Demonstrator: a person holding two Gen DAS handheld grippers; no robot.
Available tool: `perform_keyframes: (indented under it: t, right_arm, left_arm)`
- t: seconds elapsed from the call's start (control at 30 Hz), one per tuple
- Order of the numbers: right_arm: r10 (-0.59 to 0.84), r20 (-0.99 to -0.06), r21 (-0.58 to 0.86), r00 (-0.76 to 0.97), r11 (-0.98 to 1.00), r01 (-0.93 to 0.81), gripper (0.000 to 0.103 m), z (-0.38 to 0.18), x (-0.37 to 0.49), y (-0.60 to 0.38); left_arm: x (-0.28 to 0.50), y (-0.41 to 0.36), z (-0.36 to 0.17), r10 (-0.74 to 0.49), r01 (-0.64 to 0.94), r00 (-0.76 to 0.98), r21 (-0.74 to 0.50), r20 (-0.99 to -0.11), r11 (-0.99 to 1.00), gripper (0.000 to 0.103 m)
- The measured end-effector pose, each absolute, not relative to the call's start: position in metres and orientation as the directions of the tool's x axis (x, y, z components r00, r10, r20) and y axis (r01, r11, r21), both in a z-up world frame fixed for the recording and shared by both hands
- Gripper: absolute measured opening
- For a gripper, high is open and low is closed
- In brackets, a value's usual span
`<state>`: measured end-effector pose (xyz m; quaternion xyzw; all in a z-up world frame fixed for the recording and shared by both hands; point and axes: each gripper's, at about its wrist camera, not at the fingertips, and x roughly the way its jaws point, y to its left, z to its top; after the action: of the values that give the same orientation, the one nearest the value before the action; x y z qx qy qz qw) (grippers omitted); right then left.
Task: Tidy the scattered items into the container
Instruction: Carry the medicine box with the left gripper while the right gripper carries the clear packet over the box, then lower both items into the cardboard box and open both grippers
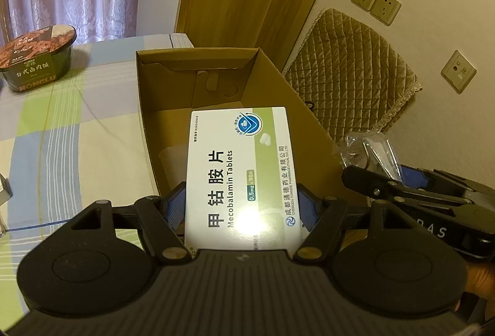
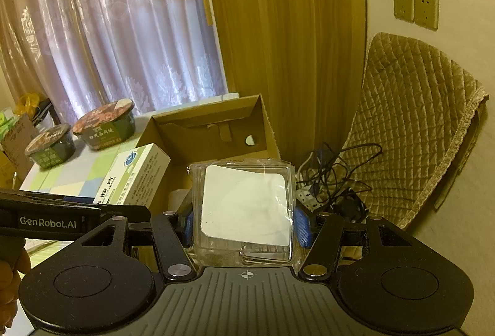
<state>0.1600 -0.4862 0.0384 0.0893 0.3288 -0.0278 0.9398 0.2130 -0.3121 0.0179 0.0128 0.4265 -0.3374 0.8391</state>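
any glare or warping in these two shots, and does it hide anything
Left wrist view: a bright glare patch sits low on the Mecobalamin tablets box, washing out a little of the print there; fisheye bends the door frame. Right wrist view: small reflections streak the clear plastic case, its white insert still readable; curtains bow at the edges and the corners vignette dark.

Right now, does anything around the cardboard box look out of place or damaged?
Nothing looks damaged or spilled. The cardboard box stands open and upright, and both tongs hold their items squarely: the left tongs the tablet box, the right tongs the clear plastic packet. Only the cables on the floor look tangled.
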Motion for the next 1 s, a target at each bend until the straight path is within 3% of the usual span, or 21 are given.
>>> perform_keyframes:
  t: [0.37, 0.4, 0.43, 0.47, 1.0]
  right_arm:
    - [0.004, -0.620, 0.148, 0.784, 0.983, 0.112, 0.061, 0.038, 0.160, -0.485]
    - [0.003, -0.620, 0.148, 0.785, 0.982, 0.113, 0.061, 0.038, 0.160, -0.485]
    - [0.003, -0.620, 0.149, 0.785, 0.982, 0.114, 0.061, 0.038, 0.160, -0.486]
    - [0.002, -0.620, 0.149, 0.785, 0.982, 0.115, 0.061, 0.038, 0.159, -0.486]
    - [0.008, -0.623, 0.150, 0.782, 0.983, 0.109, 0.061, 0.036, 0.158, -0.485]
  left_arm:
    - [0.215, -0.312, 0.021, -0.562, 0.572, 0.420, -0.273, -0.713, 0.773, 0.068]
    - [0.215, -0.311, 0.021, -0.562, 0.568, 0.423, -0.275, -0.710, 0.775, 0.070]
    - [0.215, -0.311, 0.022, -0.560, 0.565, 0.427, -0.274, -0.710, 0.778, 0.082]
    - [0.215, -0.310, 0.022, -0.551, 0.559, 0.438, -0.265, -0.711, 0.786, 0.085]
    - [0.212, -0.291, 0.016, -0.518, 0.532, 0.453, -0.246, -0.726, 0.810, 0.085]
